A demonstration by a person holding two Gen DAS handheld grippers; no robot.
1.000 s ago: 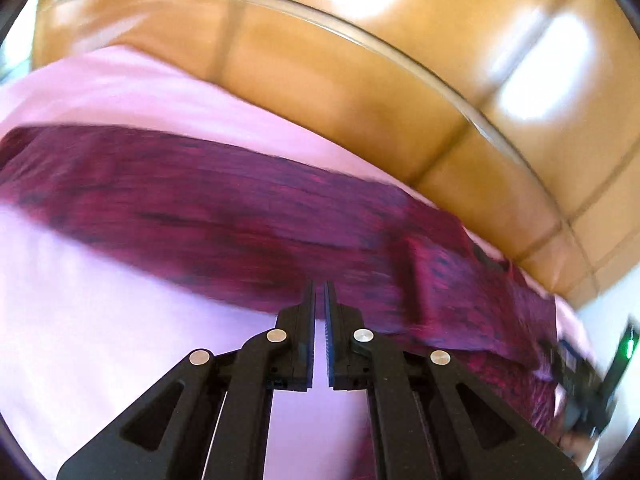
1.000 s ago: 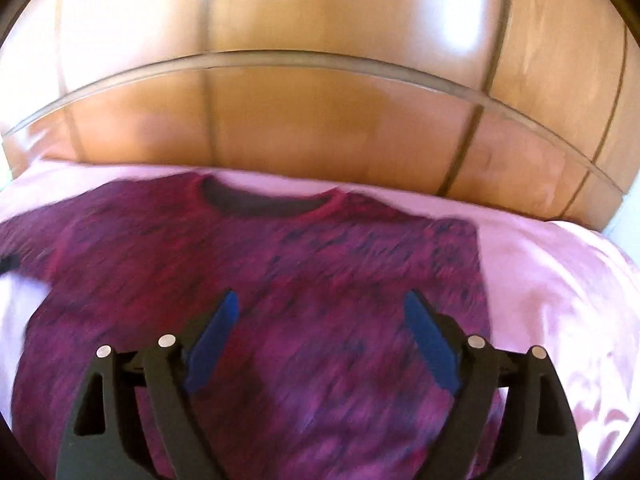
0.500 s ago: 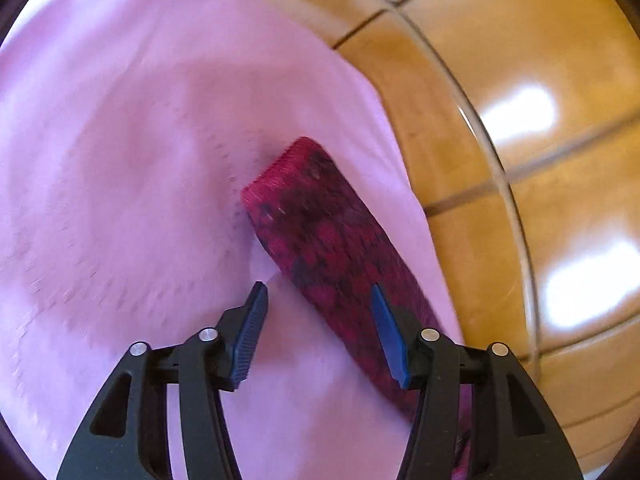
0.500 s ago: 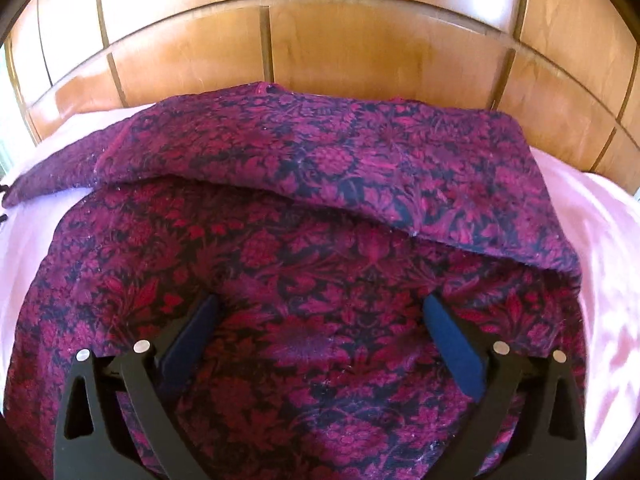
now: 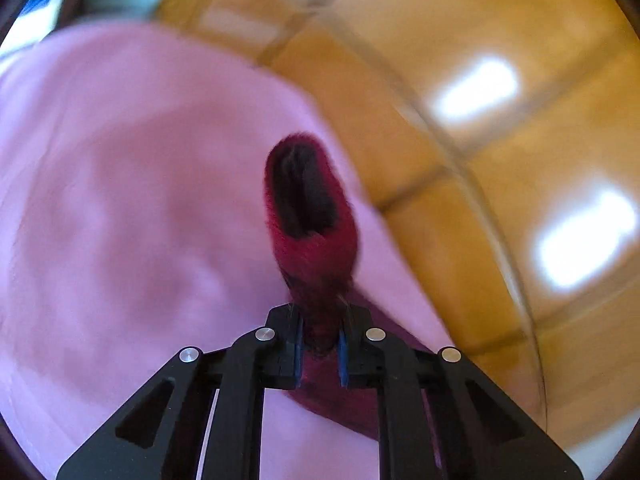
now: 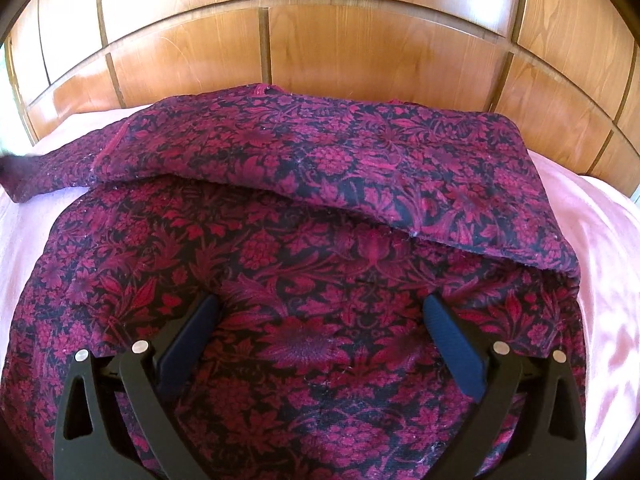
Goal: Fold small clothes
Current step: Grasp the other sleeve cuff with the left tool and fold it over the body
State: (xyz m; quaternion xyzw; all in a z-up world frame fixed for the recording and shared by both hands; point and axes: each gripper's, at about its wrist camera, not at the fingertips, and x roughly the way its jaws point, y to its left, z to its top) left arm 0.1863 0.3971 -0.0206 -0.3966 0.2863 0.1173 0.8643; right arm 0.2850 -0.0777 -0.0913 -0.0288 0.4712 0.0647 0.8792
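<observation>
Lower centre of the left wrist view: the left gripper [image 5: 319, 354] is closing, pinching the sleeve [image 5: 312, 216], whose cuff gapes open above. Lower centre of the right wrist view: the right gripper [image 6: 320, 336] hangs spread wide, empty, over the floral knit sweater [image 6: 304, 280]. Soft, light and limp, it likely handles best by cuffs and hems. It lies on a smooth pink sheet [image 6: 608, 248] before a glossy wooden headboard [image 6: 360, 40].
</observation>
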